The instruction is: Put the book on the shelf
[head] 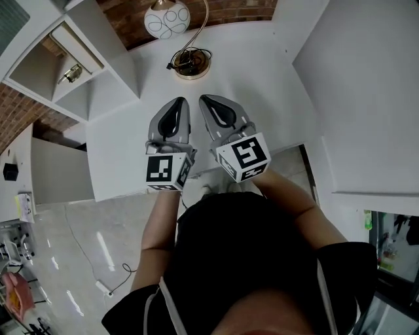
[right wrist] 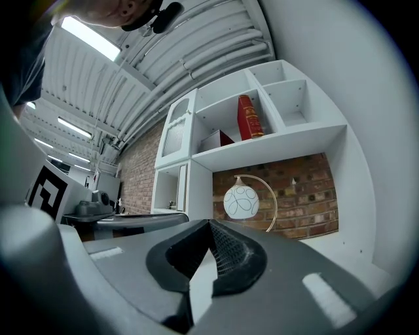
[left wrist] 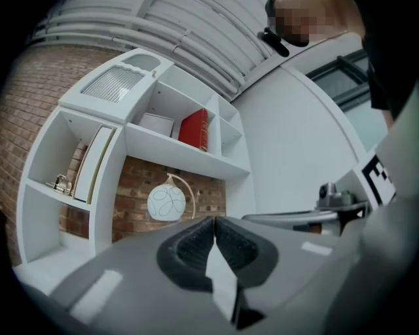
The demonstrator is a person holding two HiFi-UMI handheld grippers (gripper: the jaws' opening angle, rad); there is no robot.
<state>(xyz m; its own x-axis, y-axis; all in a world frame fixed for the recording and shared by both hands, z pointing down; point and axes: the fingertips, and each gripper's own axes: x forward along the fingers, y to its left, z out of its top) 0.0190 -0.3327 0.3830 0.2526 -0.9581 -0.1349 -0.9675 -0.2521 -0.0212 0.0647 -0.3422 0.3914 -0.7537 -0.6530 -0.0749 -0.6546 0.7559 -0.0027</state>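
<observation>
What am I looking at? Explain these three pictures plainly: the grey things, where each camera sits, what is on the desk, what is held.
There is no robot here. A person holds a pair of grey tongs in each hand. The head view looks down from the person's head at the left tongs and the right tongs, side by side over a white desk. The other two cameras ride on the tongs and look along their jaws. Both pairs are shut and hold nothing. A lamp stands on the desk. Above it is a white shelf, and a red book stands in one of its compartments.
</observation>
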